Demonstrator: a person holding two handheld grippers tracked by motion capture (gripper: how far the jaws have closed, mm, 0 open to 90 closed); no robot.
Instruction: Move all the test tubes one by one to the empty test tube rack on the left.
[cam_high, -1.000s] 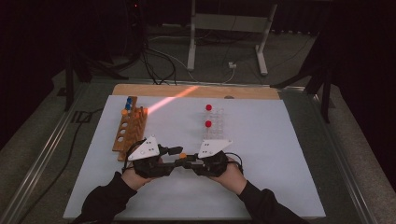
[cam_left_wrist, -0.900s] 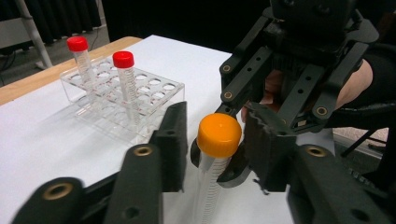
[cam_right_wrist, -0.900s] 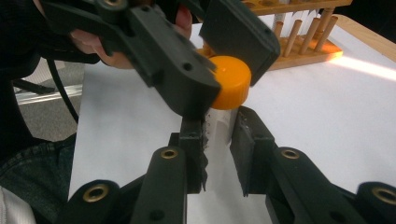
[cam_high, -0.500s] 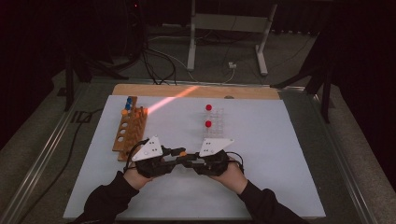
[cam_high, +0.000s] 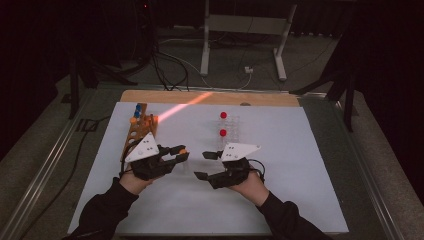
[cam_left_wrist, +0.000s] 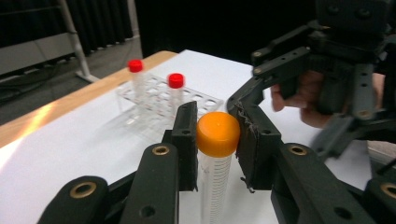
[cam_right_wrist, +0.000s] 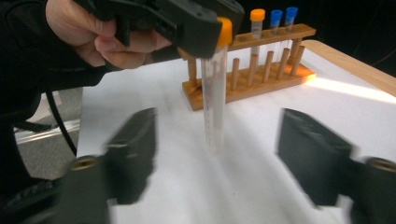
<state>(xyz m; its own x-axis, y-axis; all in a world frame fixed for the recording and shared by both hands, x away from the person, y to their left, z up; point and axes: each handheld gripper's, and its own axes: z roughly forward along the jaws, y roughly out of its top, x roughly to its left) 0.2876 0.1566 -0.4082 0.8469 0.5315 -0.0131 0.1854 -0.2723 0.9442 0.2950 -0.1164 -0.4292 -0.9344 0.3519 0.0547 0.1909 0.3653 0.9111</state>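
Surface: a white sheet (cam_high: 300, 165) covers the table, with a strip of bare wood (cam_high: 210, 97) along its far edge and dark floor, cables and a metal stand behind.
Tube: a clear graduated tube with an orange cap (cam_left_wrist: 217, 134) hangs upright just above the sheet, near its middle, between the two hands; it also shows in the right gripper view (cam_right_wrist: 215, 93).
Left gripper: the left gripper (cam_high: 179, 155) has its pads clamped on the orange cap from both sides and carries the tube by it.
Right gripper: the right gripper (cam_high: 202, 165) sits just beside the tube, pointing at it; its jaws have just been opening and now stand wide, blurred, one on each side of the tube's lower part without touching it.
Wooden rack: a wooden rack (cam_high: 140, 131) lies near the left gripper toward the sheet's left edge, holding one orange-capped and two blue-capped tubes (cam_right_wrist: 276, 18).
Clear rack: a clear plastic rack (cam_left_wrist: 159, 100) stands beyond the grippers with two red-capped tubes (cam_high: 223, 124) upright in it.
Light: an orange streak (cam_high: 182, 107) crosses the far part of the sheet.
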